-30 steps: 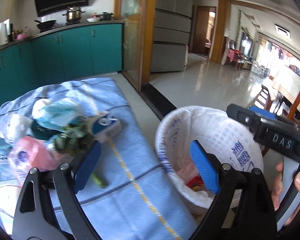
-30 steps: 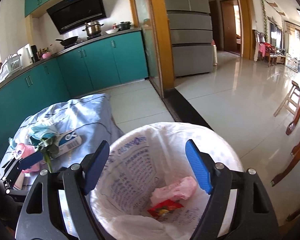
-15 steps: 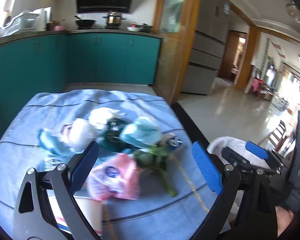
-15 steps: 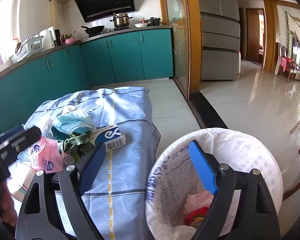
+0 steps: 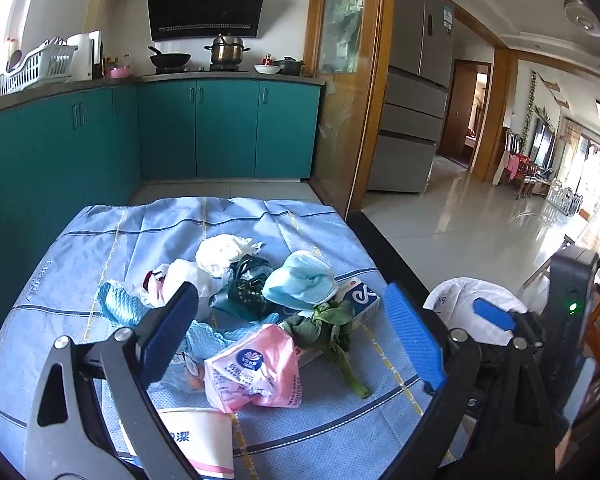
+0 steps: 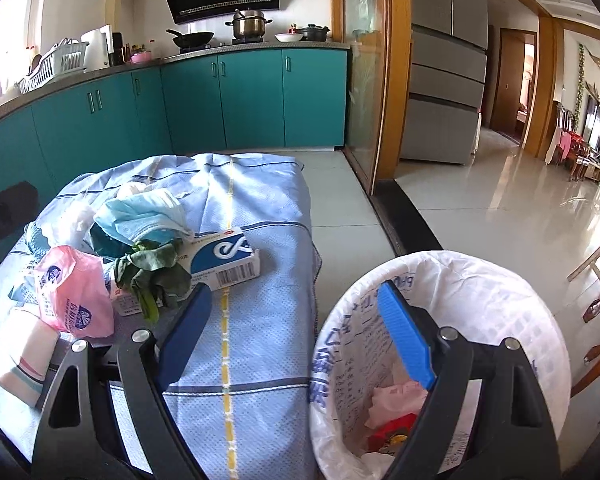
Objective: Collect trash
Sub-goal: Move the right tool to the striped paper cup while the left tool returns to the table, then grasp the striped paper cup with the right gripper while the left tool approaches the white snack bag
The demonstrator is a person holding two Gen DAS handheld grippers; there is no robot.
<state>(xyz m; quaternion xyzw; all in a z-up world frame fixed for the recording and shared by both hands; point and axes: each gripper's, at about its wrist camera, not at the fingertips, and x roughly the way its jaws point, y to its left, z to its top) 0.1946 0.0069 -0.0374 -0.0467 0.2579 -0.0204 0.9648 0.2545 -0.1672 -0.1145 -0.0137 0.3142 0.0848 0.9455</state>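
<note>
Both empty and spread wide: left hand-held gripper [image 5: 292, 340] above the trash pile, right hand-held gripper [image 6: 296, 332] with jaws just opened wider, nothing between them, beside the bin [image 6: 500, 280]. Trash heaped on the blue-clothed desk [image 5: 100, 240] left of the bin: pink tissue pack [image 5: 256, 368] nearest, wilted greens [image 5: 324, 324] and blue-and-white box [image 6: 224, 258] closer to the bin. Best taken singly: straddle the tissue pack across its narrow width, close gently on crinkly plastic, lift clear of the greens, release over the bin.
</note>
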